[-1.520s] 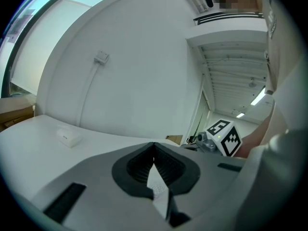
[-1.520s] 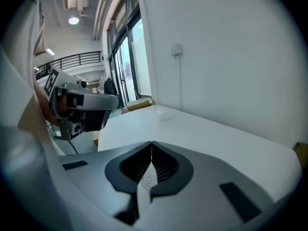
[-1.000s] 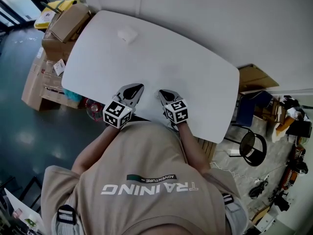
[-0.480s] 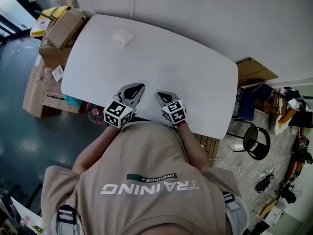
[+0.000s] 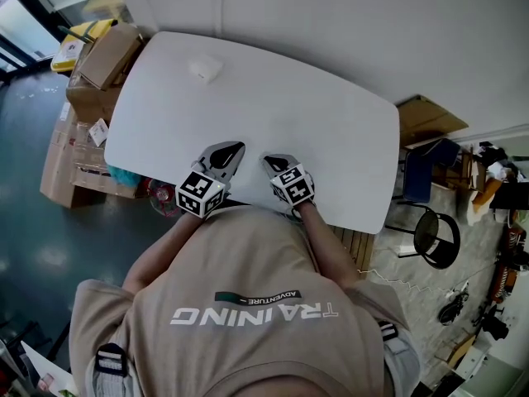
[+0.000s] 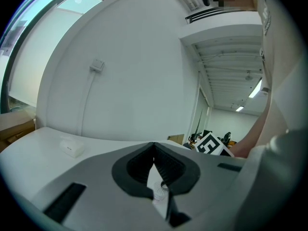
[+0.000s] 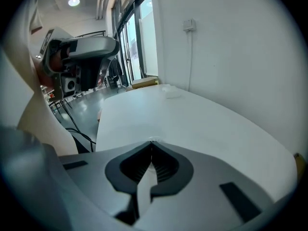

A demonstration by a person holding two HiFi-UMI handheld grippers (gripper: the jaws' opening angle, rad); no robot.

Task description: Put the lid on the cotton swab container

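Note:
A small white cotton swab container (image 5: pixel 205 67) sits at the far left of the white table (image 5: pixel 331 139); it shows small in the left gripper view (image 6: pixel 72 148) and the right gripper view (image 7: pixel 169 91). I cannot tell a separate lid from it. My left gripper (image 5: pixel 235 148) rests at the near table edge, shut, holding nothing (image 6: pixel 154 144). Beside it on the right, my right gripper (image 5: pixel 268 160) is shut and empty too (image 7: pixel 151 141). Both point toward the far wall, well short of the container.
Cardboard boxes (image 5: pixel 107 44) stack on the floor past the table's left end. A black chair (image 5: pixel 430 236) and more boxes (image 5: pixel 426 118) stand off the right end. A white wall runs close behind the table. The person's torso fills the near side.
The head view has drifted slightly. Both grippers stay shut at the near table edge, and the container has not moved on the table.

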